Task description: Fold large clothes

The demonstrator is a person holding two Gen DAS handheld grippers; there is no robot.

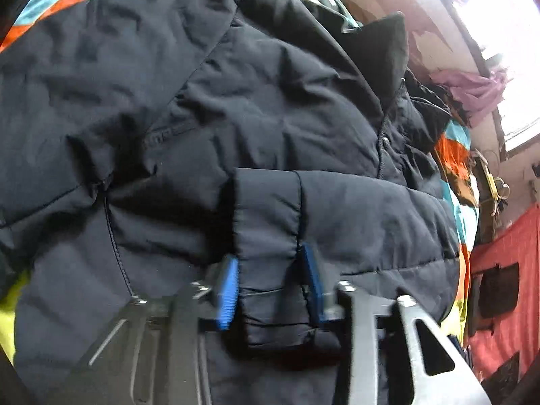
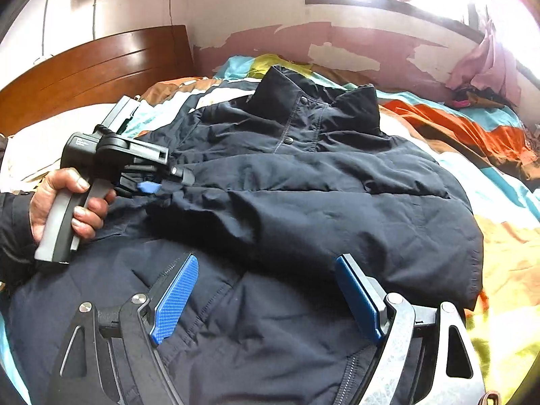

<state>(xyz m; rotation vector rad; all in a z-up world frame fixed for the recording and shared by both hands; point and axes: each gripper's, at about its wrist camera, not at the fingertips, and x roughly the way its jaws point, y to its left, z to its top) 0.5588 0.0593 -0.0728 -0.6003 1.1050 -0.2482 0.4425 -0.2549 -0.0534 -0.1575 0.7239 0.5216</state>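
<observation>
A dark jacket (image 2: pixel 303 185) is spread front-up on the bed (image 2: pixel 506 236). The left hand-held gripper (image 1: pixel 270 287) is clamped on a sleeve cuff (image 1: pixel 266 222); the right hand-held gripper (image 2: pixel 266 300) is held apart over the hem. Sleeve fold judged in hand; next, the cuff is to be laid across the chest and released.

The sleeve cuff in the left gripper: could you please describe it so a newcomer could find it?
On the striped bedspread lies a dark navy jacket. The cuff is the gathered sleeve end folded across its front, the only part pinched between the left gripper and its blue pads.
</observation>
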